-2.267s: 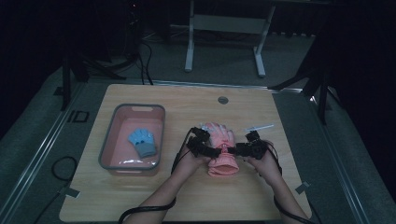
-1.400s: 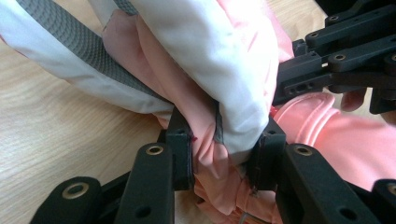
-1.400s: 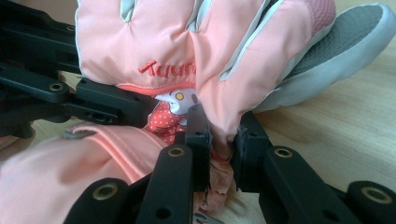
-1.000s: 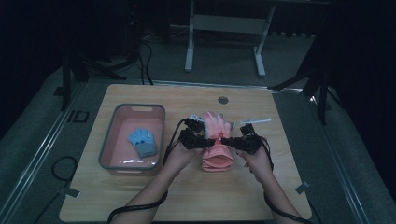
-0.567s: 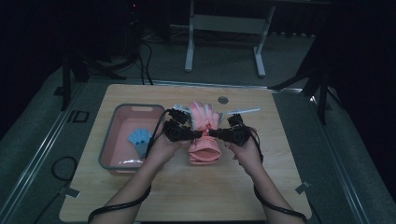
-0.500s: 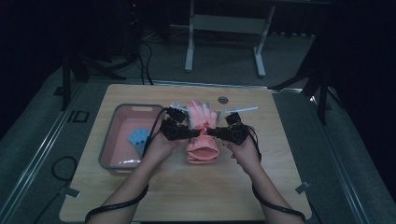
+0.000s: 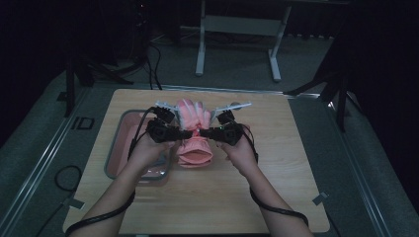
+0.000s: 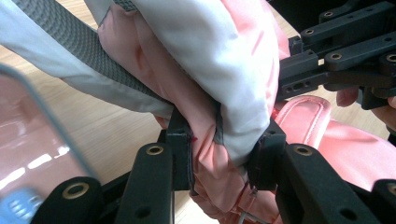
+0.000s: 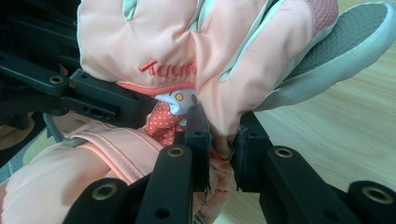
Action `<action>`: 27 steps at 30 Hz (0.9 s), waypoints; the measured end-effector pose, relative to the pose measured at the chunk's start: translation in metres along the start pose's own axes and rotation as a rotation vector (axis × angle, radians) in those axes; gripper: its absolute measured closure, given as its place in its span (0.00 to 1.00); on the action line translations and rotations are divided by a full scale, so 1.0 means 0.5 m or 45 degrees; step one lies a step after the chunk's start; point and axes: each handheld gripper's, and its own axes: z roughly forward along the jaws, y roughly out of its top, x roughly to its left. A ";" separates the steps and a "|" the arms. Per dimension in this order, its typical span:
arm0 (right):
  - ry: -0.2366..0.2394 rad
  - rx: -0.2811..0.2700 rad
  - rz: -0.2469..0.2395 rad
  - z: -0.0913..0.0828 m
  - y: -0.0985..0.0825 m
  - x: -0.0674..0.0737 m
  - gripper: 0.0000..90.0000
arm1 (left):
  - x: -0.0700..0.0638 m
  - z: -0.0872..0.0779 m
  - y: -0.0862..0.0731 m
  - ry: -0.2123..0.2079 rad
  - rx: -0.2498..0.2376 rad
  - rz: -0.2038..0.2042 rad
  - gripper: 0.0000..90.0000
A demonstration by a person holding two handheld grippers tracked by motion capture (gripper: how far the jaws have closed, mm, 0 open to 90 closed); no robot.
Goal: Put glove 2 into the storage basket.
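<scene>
Overhead, both grippers' fingers clenched on the pink glove [image 7: 194, 129]; up close, its red lettering [image 9: 169, 68].

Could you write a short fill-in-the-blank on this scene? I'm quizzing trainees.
1. Both tools clamp a padded ____ ski glove.
2. The left tool grips it from one side, the ____ tool from the other.
3. Left of the glove lies a pink plastic ____ on the wooden table.

Missing: pink; right; tray

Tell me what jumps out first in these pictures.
A puffy pink glove hangs above the middle of the wooden table, pinched from both sides by the left gripper and right gripper. Just left of it sits a pink tray.
</scene>
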 end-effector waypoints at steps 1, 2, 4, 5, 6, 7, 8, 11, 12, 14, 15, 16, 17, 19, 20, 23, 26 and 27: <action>0.000 0.000 0.000 0.000 0.000 0.000 0.87 | 0.000 0.000 0.000 0.000 0.000 0.000 0.75; 0.003 0.000 -0.005 0.006 0.005 0.007 0.87 | 0.009 -0.014 -0.002 0.010 -0.001 -0.004 0.75; 0.015 0.001 -0.010 0.020 0.019 0.024 0.87 | 0.019 -0.028 -0.003 0.020 -0.003 -0.005 0.75; 0.020 0.001 -0.010 0.025 0.024 0.029 0.87 | 0.025 -0.036 -0.004 0.021 -0.002 0.006 0.75; 0.024 -0.001 -0.014 0.030 0.028 0.035 0.87 | 0.032 -0.043 -0.006 0.016 -0.003 -0.001 0.75; 0.032 -0.002 -0.013 0.035 0.032 0.041 0.87 | 0.038 -0.051 -0.007 0.016 0.002 0.002 0.75; 0.039 -0.003 -0.016 0.040 0.036 0.046 0.87 | 0.042 -0.058 -0.009 0.022 0.000 -0.002 0.75; 0.052 -0.007 -0.021 0.058 0.045 0.064 0.87 | 0.058 -0.078 -0.014 0.044 0.005 0.001 0.75; 0.055 -0.007 -0.021 0.065 0.049 0.070 0.87 | 0.066 -0.085 -0.016 0.045 0.003 -0.014 0.75; 0.056 -0.007 -0.020 0.081 0.058 0.085 0.87 | 0.081 -0.100 -0.021 0.054 0.002 -0.019 0.75; 0.054 -0.006 -0.026 0.088 0.062 0.093 0.87 | 0.089 -0.107 -0.024 0.055 0.000 -0.028 0.75; 0.054 -0.008 -0.027 0.097 0.067 0.100 0.87 | 0.097 -0.115 -0.027 0.058 -0.002 -0.031 0.75; 0.054 -0.009 -0.027 0.104 0.071 0.108 0.87 | 0.106 -0.122 -0.030 0.057 -0.004 -0.038 0.75; 0.066 -0.011 -0.021 0.120 0.080 0.119 0.87 | 0.123 -0.135 -0.036 0.060 -0.012 -0.050 0.75; 0.071 -0.011 -0.015 0.128 0.084 0.124 0.87 | 0.131 -0.140 -0.040 0.062 -0.011 -0.058 0.75; 0.063 -0.009 -0.024 0.154 0.091 0.143 0.87 | 0.152 -0.153 -0.052 0.079 -0.007 -0.070 0.75; 0.075 0.001 -0.022 0.173 0.093 0.151 0.87 | 0.170 -0.160 -0.066 0.094 0.005 -0.075 0.75; 0.085 0.006 -0.021 0.190 0.092 0.156 0.87 | 0.175 -0.160 -0.071 0.098 0.008 -0.080 0.75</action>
